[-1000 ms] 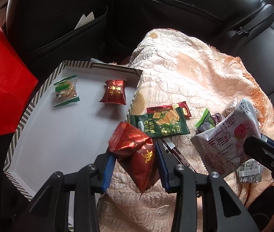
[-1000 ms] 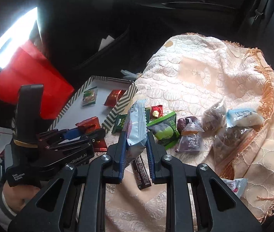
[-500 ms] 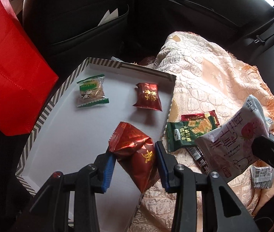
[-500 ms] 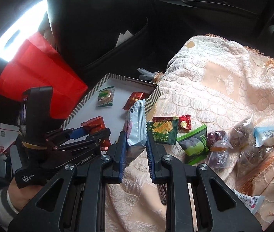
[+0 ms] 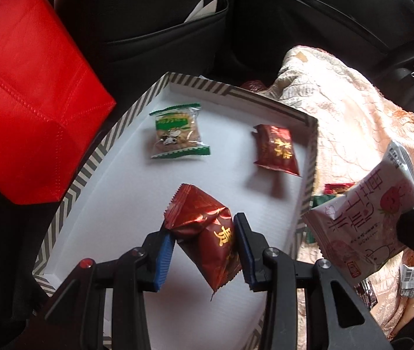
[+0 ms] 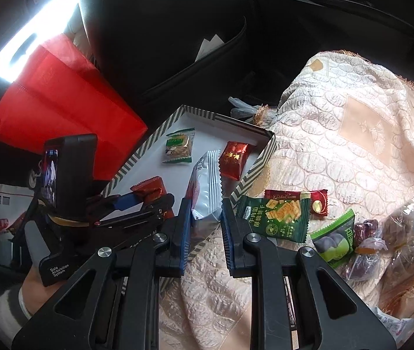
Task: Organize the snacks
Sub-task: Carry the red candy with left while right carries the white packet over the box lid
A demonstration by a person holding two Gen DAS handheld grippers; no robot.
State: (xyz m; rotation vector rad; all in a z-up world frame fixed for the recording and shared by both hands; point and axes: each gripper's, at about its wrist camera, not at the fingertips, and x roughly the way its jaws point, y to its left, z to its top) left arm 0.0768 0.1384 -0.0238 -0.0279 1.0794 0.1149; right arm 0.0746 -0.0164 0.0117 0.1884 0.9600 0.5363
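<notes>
My left gripper [image 5: 204,250] pinches the red foil packet [image 5: 204,239], lower centre, above the striped tray [image 5: 90,160]. My right gripper [image 6: 205,227] clamps the white pouch [image 6: 205,183]. Both look light, crinkly, slippery; hold mid-body.

Counts: 1 striped tray [image 5: 306,195], 2 packets lying inside: 1 green-edged biscuit packet [image 5: 177,131], 1 red packet [image 5: 277,150]. 2 grippers, each holding 1 snack: red foil packet [image 5: 204,233], white strawberry packet [image 5: 367,213]. 1 red bag [image 5: 29,96].
</notes>
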